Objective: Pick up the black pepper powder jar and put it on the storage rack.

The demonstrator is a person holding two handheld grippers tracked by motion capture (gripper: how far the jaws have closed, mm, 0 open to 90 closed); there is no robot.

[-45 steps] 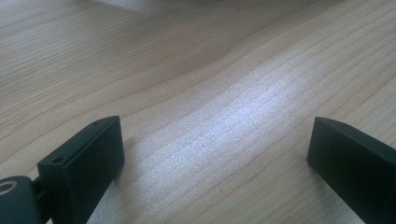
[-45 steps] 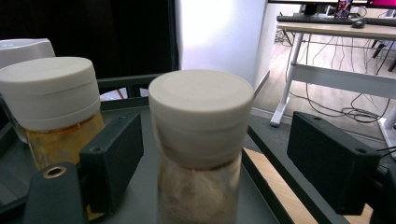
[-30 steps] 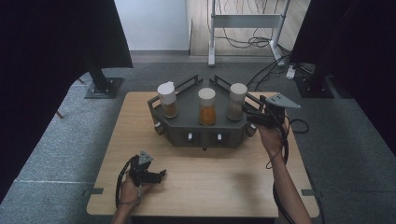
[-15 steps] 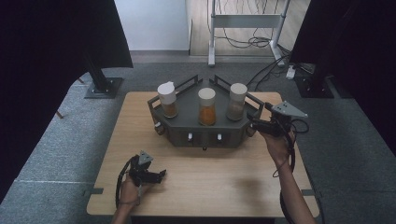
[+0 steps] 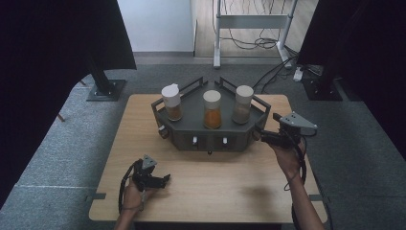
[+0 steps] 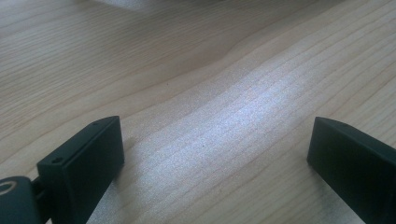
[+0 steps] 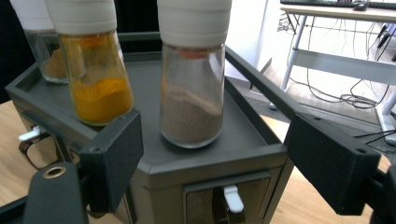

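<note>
Black grippers [image 5: 264, 137] — grey three-cornered plates; trailing black cables.

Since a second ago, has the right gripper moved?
Yes. The right gripper has come down-frame and rightward along the grey rack's right corner, away from the grey-powder jar.

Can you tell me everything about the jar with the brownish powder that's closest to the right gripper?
The brown-powder jar is clear glass with a wide white cap. Greyish-brown powder fills roughly its lower half, with a bit of orange-red just under the cap. It stands upright on the dark grey rack, at the rack's right end in the high view, beside the orange-powder jar. Only the rack touches it; the right gripper faces it, open and short of it.
</note>
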